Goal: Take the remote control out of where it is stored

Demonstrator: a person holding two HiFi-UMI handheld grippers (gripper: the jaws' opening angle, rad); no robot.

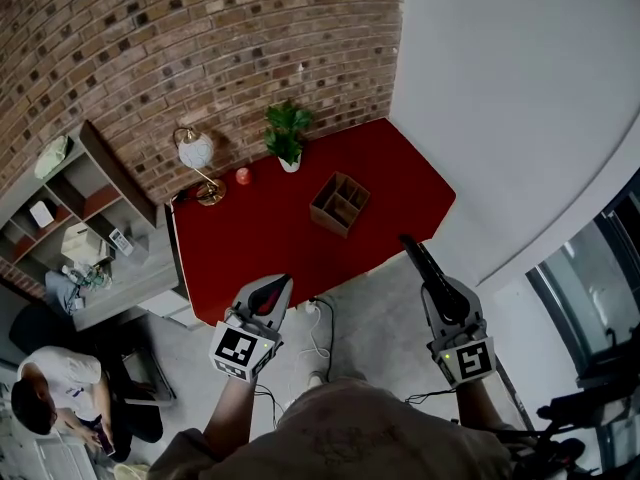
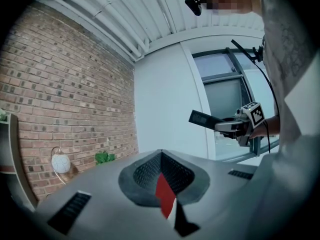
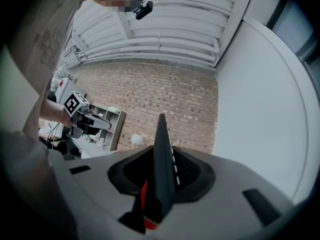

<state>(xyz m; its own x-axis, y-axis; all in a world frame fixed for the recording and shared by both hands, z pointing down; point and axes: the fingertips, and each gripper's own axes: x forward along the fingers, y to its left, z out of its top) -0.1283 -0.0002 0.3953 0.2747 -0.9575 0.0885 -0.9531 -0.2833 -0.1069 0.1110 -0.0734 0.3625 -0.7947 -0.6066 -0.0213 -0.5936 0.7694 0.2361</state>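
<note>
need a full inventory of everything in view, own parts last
Red rectangular table: 1, red, against brick wall.
Compartmented wooden box: 1, brown, on table.
Potted leafy plant: 1, green, table's back edge.
Globe-shade brass lamp: 1, white and brass, table's back-left corner.
Small round object: 1, red, between lamp and plant.
Grey shelf unit: 1, grey, left of table.
Seated person: 1, white top, lower left.
Slim black remote control: 1, black, in right hand-held gripper.
Left hand-held gripper: 1, grey, shut, empty.
Right hand-held gripper: 1, grey, shut on remote.
</note>
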